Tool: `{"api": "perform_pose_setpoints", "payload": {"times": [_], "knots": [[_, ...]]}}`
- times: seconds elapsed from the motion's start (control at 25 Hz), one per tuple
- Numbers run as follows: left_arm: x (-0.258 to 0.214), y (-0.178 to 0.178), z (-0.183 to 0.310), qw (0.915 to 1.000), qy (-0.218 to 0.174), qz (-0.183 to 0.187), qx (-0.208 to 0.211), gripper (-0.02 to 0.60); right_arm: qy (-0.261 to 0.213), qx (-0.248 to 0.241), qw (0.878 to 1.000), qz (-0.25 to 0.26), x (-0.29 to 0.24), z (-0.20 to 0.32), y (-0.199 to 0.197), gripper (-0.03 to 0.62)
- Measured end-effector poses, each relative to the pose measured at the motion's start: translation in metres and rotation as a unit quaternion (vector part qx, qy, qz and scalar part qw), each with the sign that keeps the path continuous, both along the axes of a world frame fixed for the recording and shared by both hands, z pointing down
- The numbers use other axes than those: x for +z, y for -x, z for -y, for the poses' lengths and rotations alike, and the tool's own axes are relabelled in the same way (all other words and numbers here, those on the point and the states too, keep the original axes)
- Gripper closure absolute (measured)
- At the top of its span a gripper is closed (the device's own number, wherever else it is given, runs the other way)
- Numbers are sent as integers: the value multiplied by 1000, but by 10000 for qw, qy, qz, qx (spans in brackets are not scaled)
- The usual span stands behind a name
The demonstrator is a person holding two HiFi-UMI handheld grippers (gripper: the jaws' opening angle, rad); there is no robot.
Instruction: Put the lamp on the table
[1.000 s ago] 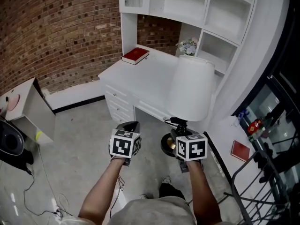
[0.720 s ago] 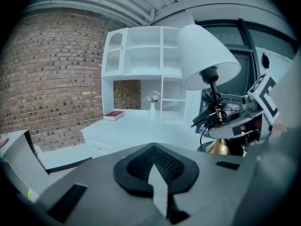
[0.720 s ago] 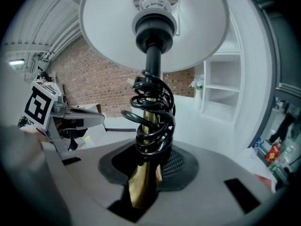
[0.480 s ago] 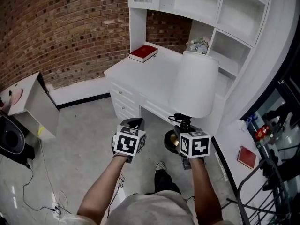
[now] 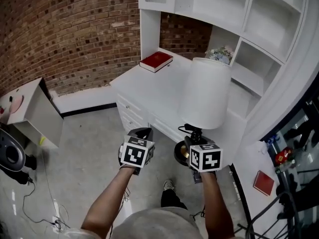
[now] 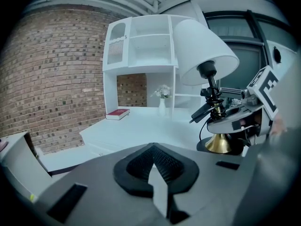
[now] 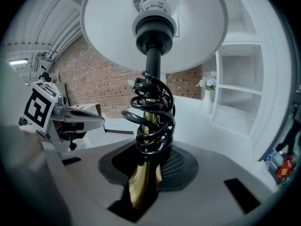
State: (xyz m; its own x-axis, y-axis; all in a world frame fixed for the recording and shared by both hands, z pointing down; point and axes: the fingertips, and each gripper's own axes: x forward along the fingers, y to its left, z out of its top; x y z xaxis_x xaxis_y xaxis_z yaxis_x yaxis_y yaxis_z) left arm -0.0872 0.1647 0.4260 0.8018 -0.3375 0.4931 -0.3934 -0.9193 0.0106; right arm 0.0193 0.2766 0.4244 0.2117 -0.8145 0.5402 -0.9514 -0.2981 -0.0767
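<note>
Both bare forearms reach forward from the bottom of the head view, side by side and nearly parallel, with the marker cubes facing up and at about the same height. The left gripper [image 5: 141,132] hangs free beside the lamp, its dark ribbed pads pressed together with nothing between them. The right gripper [image 5: 192,143] points toward the table [image 5: 149,86], and its jaws are clamped on the lamp [image 5: 205,93] low on the stem [image 7: 145,182], just under the cord. The lamp is carried off the ground, roughly upright. It sits in front of the table's near edge, with its base [image 5: 178,154] over the floor [image 5: 84,148] and not resting on any surface. The shade [image 6: 200,51] is a plain white, smooth tapered drum, wider at the bottom. The stem is polished brass, flaring as it goes down. The base is a round, flat black disc. A glossy black cord [image 7: 153,121] is wound in loose coils round the stem. The table is matt white with drawers in its front, and it is set under a white shelf unit [image 5: 224,4] of open square bays. A red book [image 5: 156,61] lies flat at the far left of the tabletop, and a small vase [image 5: 222,55] of pale flowers stands at the back. The brick wall [image 5: 65,29] is rough and reddish brown. The floor is smooth grey.
</note>
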Motion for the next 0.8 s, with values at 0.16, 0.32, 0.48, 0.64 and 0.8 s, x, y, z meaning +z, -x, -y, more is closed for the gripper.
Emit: {"api": "perform_pose_setpoints", "payload": {"times": [0.16, 0.32, 0.48, 0.64, 0.8], "knots": [[-3, -38, 31, 10000, -2, 26, -64, 584, 40, -99, 9999, -48, -3, 35, -41, 487], [-4, -72, 61, 9998, 45, 82, -193, 584, 68, -210, 9998, 8, -3, 65, -77, 487], [-5, -106, 82, 9996, 21, 152, -248, 584, 94, -292, 9995, 23, -3, 90, -114, 487], [-4, -128, 104, 9992, 27, 220, -346, 584, 76, -354, 9993, 76, -4, 114, -140, 487], [-3, -148, 125, 9987, 18, 216, -467, 584, 82, -470, 9988, 95, 0, 136, -160, 487]]}}
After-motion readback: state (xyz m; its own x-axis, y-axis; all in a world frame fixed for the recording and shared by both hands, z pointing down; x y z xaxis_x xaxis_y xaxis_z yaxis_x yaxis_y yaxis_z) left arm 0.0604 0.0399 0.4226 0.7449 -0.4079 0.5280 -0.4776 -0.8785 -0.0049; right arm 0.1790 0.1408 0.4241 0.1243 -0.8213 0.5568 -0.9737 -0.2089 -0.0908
